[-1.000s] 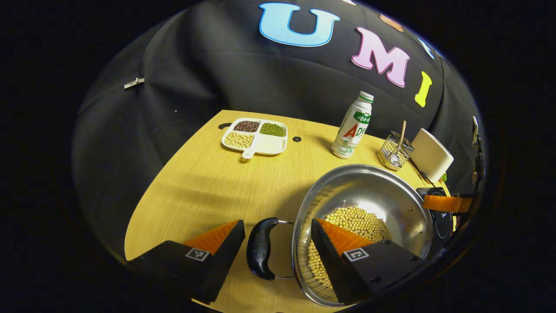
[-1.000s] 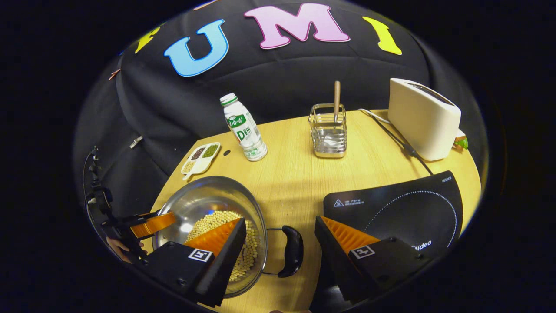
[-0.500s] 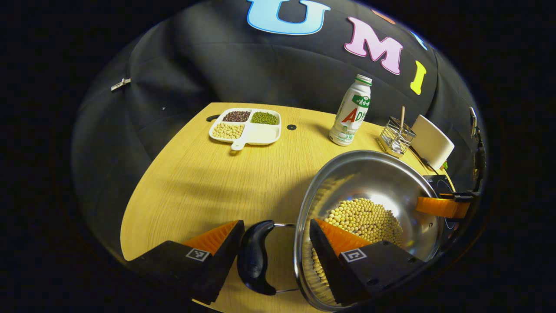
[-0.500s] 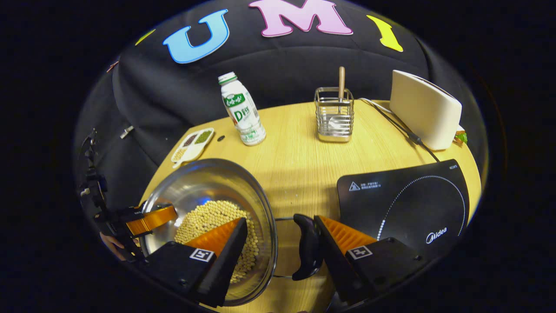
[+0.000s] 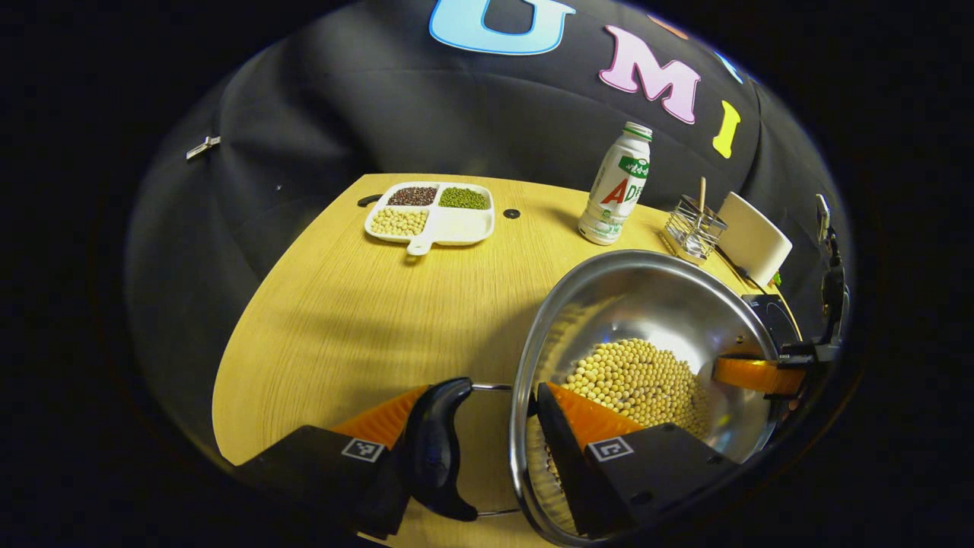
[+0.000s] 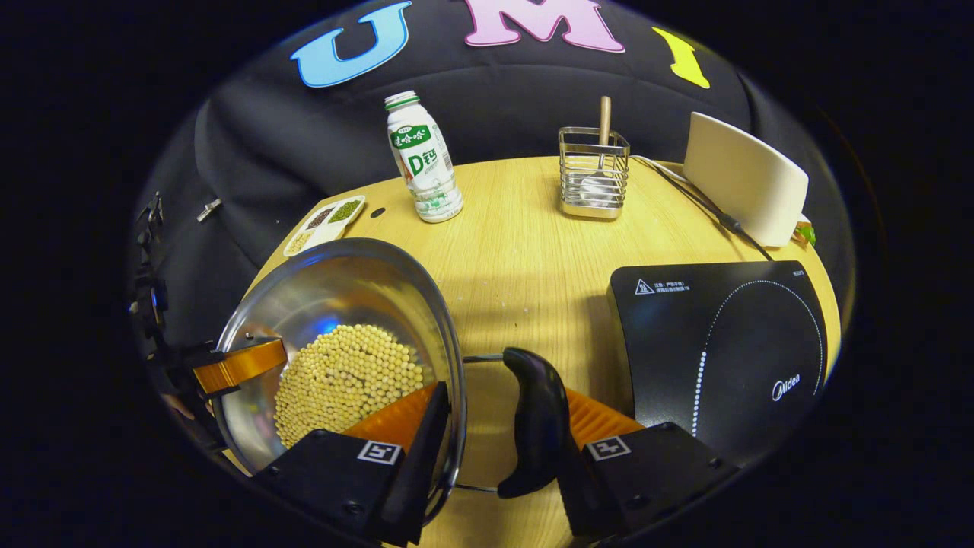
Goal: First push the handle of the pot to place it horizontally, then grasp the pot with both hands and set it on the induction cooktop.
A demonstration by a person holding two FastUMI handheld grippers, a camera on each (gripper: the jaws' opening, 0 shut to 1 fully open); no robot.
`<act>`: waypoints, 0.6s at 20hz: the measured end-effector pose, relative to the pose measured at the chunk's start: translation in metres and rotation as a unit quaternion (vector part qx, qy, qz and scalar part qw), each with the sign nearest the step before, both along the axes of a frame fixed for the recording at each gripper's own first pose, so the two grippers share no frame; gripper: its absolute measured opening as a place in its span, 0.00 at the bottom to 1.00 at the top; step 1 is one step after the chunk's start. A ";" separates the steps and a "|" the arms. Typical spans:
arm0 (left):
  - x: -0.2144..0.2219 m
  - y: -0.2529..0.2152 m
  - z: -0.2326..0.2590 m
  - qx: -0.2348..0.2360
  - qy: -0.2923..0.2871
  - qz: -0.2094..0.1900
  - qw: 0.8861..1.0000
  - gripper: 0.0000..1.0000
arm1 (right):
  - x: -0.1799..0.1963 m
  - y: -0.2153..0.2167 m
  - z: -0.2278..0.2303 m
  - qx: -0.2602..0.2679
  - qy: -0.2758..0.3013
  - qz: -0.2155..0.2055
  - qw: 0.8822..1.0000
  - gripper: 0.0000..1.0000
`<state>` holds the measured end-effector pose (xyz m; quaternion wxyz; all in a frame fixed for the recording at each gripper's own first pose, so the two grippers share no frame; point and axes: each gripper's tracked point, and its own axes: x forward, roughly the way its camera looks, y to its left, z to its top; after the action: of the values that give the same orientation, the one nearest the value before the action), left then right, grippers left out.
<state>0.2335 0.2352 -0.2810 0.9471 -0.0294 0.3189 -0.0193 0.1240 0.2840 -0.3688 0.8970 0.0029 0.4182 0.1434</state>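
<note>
A steel pot [image 5: 647, 297] holding soybeans [image 5: 631, 380] sits at the near part of the table. My left gripper [image 5: 478, 392] is shut on it. One finger presses its black side handle [image 5: 434, 449] and the other lies inside the wall. In the right gripper view the pot [image 6: 335, 289] is at the left. My right gripper [image 6: 506, 392] clamps the opposite black handle [image 6: 536, 415] against the wall from inside. Across the pot I see the right gripper's orange finger [image 5: 749, 374] and the left gripper's orange finger [image 6: 240, 364]. The black induction cooktop [image 6: 723, 342] lies just right of the pot.
Along the far side of the table stand a white drink bottle [image 6: 422, 156], a wire holder with a spoon [image 6: 595, 175] and a white toaster [image 6: 742, 179] with its cable. A divided dish of beans [image 5: 430, 217] lies at the far left.
Both grippers have closed from open onto the pot's two handles and its wall. Both cameras now look down on the table from higher, while the pot keeps its place between the fingers.
</note>
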 end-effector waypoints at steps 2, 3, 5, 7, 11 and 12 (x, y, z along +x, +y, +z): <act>-0.003 0.001 -0.002 -0.008 0.003 0.001 1.000 0.81 | -0.002 0.002 -0.004 0.003 0.003 -0.001 1.000 0.72; -0.005 0.000 -0.004 -0.011 0.005 0.000 1.000 0.81 | -0.003 0.002 -0.003 0.002 0.001 0.000 1.000 0.69; -0.007 0.001 -0.002 -0.022 0.002 -0.001 1.000 0.78 | -0.002 0.003 -0.004 0.006 0.004 -0.001 1.000 0.66; -0.012 0.000 -0.001 -0.038 0.002 -0.005 0.999 0.72 | -0.002 0.003 -0.004 0.009 0.005 -0.003 1.000 0.65; -0.022 0.002 -0.002 -0.042 0.004 -0.002 0.999 0.64 | -0.011 0.003 0.000 0.003 -0.006 0.007 1.000 0.64; -0.025 0.002 -0.001 -0.042 0.006 0.000 0.999 0.64 | -0.014 0.002 0.001 0.003 -0.006 0.008 1.000 0.60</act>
<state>0.2089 0.2374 -0.2824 0.9433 -0.0696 0.3230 -0.0324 0.1095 0.2860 -0.3682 0.8982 0.0013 0.4126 0.1516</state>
